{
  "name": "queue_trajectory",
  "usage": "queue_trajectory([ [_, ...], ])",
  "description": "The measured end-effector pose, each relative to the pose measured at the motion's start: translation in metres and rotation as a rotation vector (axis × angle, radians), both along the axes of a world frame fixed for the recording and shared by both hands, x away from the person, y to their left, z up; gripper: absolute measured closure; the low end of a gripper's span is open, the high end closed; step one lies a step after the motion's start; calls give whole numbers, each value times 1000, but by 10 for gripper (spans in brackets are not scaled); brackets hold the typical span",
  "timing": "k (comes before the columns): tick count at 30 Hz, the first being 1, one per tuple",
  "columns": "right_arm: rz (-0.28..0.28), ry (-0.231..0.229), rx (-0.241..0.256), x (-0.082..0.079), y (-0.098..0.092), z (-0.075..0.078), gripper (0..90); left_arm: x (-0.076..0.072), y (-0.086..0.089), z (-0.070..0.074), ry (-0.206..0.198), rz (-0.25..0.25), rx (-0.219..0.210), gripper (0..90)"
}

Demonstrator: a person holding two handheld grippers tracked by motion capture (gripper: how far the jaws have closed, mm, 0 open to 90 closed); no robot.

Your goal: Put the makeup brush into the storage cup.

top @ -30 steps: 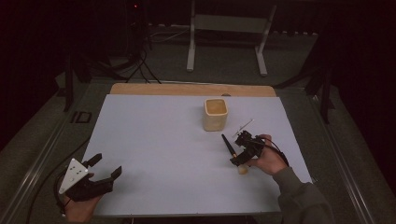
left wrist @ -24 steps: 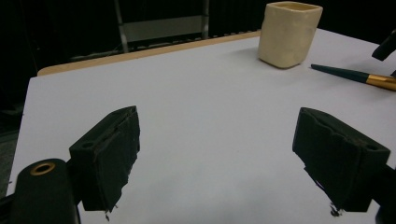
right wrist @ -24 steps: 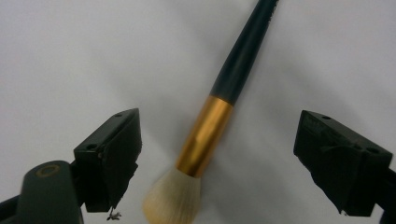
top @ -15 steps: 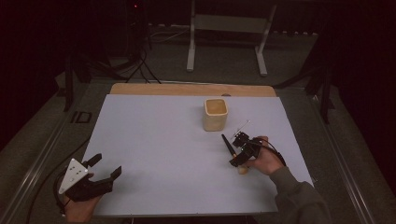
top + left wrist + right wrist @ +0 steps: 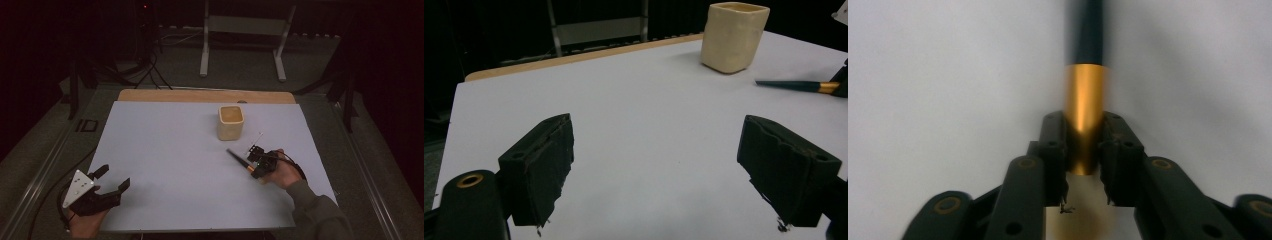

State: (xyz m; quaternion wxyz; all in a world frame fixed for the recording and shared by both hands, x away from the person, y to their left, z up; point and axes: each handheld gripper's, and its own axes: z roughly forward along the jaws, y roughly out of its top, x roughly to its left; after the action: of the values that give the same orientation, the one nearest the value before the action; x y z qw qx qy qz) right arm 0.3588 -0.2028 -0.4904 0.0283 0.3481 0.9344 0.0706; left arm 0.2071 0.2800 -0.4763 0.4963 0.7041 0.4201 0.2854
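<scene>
A paintbrush (image 5: 239, 159) with a dark handle and a gold ferrule (image 5: 1084, 90) is held at the right of the white table (image 5: 165, 150). My right gripper (image 5: 257, 162) (image 5: 1083, 125) is shut on the ferrule, and the handle points away to the left. A cream square cup (image 5: 230, 122) (image 5: 734, 37) stands upright just beyond the brush. My left gripper (image 5: 114, 177) (image 5: 656, 150) rests at the front left corner, open with nothing between its jaws. From the left gripper view the brush handle (image 5: 799, 86) shows at the far right.
A wooden strip (image 5: 205, 96) runs along the table's far edge. Behind it, on the dark floor, stand a metal frame (image 5: 242, 30) and cables (image 5: 145, 70). A broad stretch of bare white table lies between the two grippers.
The right gripper has shifted slightly left with the brush, and the handle tip has swung a little left. The left gripper has stayed put.
</scene>
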Motion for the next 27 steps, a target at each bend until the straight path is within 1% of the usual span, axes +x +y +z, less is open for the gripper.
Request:
queue_trajectory([
  [4, 16, 4, -3, 0, 0, 1, 739, 0, 0, 0, -1, 1, -1, 157],
  [9, 4, 9, 14, -1, -3, 4, 740, 0, 0, 0, 0, 1, -1, 157],
  [19, 14, 2, 22, -1, -4, 9, 741, 0, 0, 0, -1, 2, -1, 157],
  [27, 24, -12, 47, -1, -3, 17, 742, 0, 0, 0, 0, 3, 0, 157],
])
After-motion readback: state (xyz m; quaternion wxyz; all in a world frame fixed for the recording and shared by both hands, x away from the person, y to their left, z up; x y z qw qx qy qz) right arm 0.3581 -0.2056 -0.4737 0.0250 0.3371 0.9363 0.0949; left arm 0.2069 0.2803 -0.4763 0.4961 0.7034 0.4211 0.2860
